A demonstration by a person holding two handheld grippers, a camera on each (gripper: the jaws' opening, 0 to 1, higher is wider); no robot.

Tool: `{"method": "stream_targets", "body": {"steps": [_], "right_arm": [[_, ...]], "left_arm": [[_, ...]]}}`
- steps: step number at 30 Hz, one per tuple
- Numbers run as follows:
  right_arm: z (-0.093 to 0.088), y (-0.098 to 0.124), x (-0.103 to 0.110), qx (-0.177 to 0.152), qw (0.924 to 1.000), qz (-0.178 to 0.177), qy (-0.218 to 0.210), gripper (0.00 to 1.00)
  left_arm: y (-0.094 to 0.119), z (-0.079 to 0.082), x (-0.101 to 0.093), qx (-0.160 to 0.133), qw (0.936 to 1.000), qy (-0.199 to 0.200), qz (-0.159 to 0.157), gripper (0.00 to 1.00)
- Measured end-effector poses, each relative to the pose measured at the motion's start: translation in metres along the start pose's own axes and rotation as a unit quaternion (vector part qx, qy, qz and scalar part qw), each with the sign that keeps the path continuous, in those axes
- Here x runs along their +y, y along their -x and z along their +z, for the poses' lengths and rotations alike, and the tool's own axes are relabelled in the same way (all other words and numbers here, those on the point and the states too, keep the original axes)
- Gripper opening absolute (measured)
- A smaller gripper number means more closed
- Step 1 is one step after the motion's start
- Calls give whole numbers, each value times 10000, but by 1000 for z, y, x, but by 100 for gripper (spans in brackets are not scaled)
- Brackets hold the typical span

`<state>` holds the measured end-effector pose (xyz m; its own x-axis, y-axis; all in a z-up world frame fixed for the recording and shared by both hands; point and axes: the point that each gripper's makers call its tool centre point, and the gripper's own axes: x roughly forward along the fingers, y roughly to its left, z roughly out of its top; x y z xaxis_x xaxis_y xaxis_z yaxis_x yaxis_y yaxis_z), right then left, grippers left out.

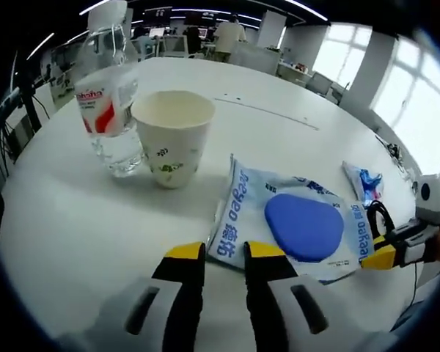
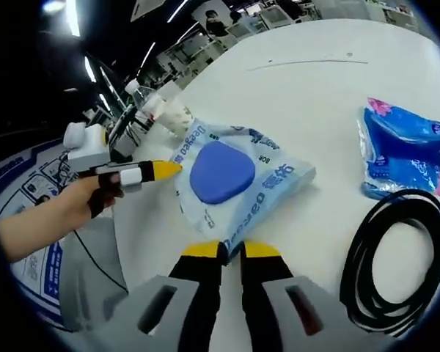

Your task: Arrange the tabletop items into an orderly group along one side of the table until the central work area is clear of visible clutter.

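Note:
A pale blue wet-wipes pack (image 1: 293,220) with a dark blue lid lies flat on the white table (image 1: 81,220). My left gripper (image 1: 227,253) has its jaws nearly together, with the pack's near corner between them. The right gripper (image 1: 380,257) comes in from the right and meets the pack's opposite edge. In the right gripper view my right gripper (image 2: 232,249) is shut on a corner of the wipes pack (image 2: 224,176). Across the pack, the left gripper (image 2: 166,170), held by a hand (image 2: 81,202), touches the far edge.
A clear water bottle (image 1: 110,110) and a paper cup (image 1: 172,136) stand side by side beyond the pack. A blue tissue packet (image 2: 411,154) and a coiled black cable (image 2: 396,257) lie to the right. Desks and a person are far behind the table.

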<state>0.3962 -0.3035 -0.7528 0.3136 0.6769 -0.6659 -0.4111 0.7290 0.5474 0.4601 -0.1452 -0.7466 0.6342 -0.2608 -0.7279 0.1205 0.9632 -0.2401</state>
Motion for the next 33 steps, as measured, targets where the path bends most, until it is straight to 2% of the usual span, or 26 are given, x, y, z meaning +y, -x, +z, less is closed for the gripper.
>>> {"method": "stream_targets", "body": {"steps": [2,5,9,10,12,15,20,27,33], "right_arm": [[1,4,-5,-38,10000,-55,-8,3],[6,8,-6,-170,9996,27,-237,1],[18,14,-6,-327,9994,-54,34,0],[24,16,-7,-427,9988,-71,233,0],[31,20,-6,-535,9980,-50,347,0],[47,29,-9,-721,9961,-204,471,0],[64,33,-19,-811,9936,-386,686,0],[76,35,-40,-813,9936,-555,548,0],[69,24,-49,-544,9949,-651,541,0]], "left_arm": [[4,0,1,-23,10000,63,-20,5],[9,2,-4,-96,9999,61,-73,0],[13,9,-14,-241,9989,-403,-13,0],[14,12,-14,-293,9986,-440,-5,0],[18,22,-17,-498,9976,-481,17,0],[21,36,-24,-717,9954,-628,32,0],[14,50,-31,-871,9935,-736,55,0],[4,58,-38,-889,9926,-829,1,0],[-10,51,-35,-651,9931,-971,79,0]]}}
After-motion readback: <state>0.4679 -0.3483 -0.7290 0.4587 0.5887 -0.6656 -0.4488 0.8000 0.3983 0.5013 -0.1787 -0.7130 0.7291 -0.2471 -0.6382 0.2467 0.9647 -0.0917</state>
